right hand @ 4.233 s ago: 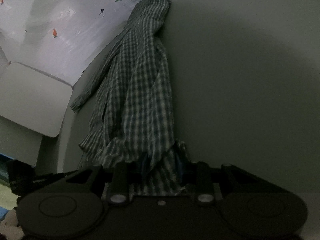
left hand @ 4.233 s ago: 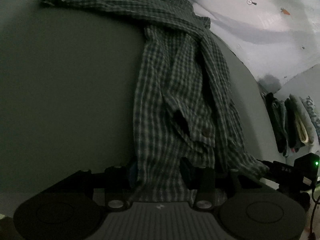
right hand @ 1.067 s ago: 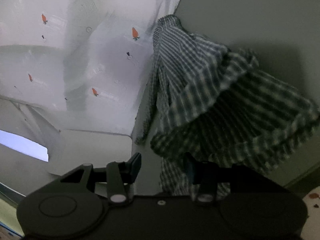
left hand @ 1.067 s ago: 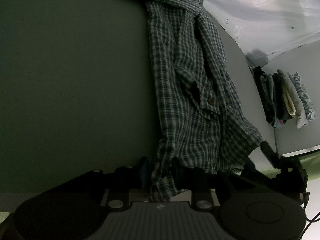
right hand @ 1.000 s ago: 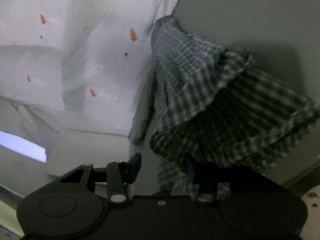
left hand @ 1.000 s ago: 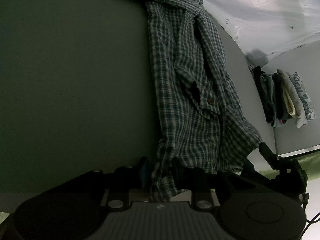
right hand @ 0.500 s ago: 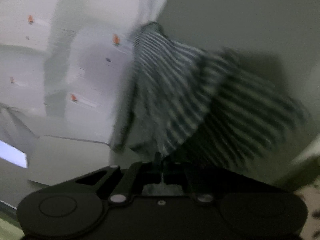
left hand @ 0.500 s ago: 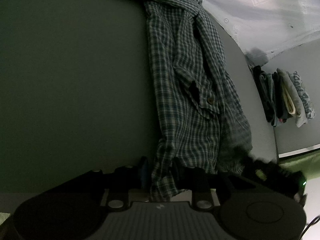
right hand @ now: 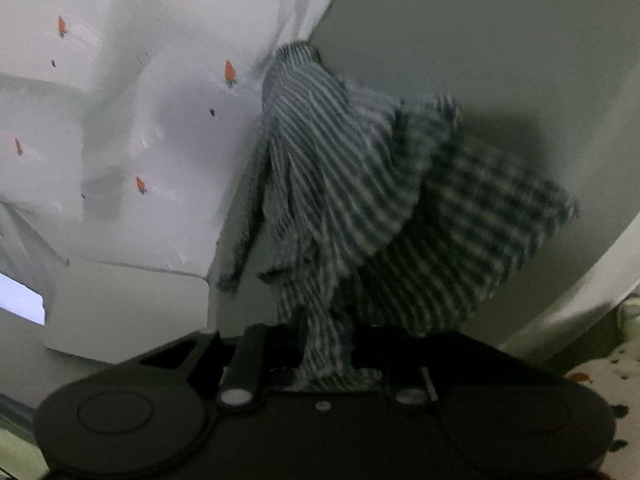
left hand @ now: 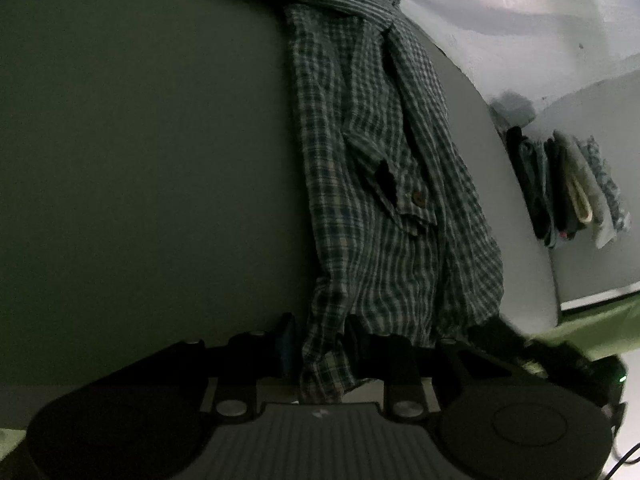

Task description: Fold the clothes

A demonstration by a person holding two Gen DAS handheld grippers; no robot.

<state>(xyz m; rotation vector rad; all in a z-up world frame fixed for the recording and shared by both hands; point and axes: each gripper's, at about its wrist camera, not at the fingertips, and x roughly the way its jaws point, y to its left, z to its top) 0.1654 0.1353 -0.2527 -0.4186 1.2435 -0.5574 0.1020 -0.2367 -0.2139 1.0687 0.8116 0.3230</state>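
Left wrist view. My left gripper (left hand: 320, 344) has its two dark fingers nearly closed, pinching the lower hem of the dark green-and-cream checked cotton shirt (left hand: 376, 184). The cloth is thin, woven and creased. From the gripper the shirt runs away from me in a long narrow band across the matte grey-green table top (left hand: 140, 152). Its upper part spreads sideways along the far edge of that table. A small round brown button (left hand: 418, 197) sits on a turned-over flap at mid-length, beside a dark slit in the fabric. Right of the shirt, beyond the curved table edge, I see a stack of folded garments (left hand: 568, 188), dark and pale layers standing on edge. Behind the shirt's far end lies a white sheet printed with small orange carrots (left hand: 520, 8), smooth with soft folds.

Right wrist view. The frame is motion-blurred, so the checks read as stripes. My right gripper (right hand: 324, 344) has its fingers drawn close together on a bunched corner of the same shirt (right hand: 360, 184). The fabric rises from the gripper and balloons out in a loose fan above the table top (right hand: 500, 40); I cannot tell how much of it touches the surface. Left of the shirt is the carrot-print sheet (right hand: 160, 120), and below it a plain white flat panel (right hand: 128, 312).
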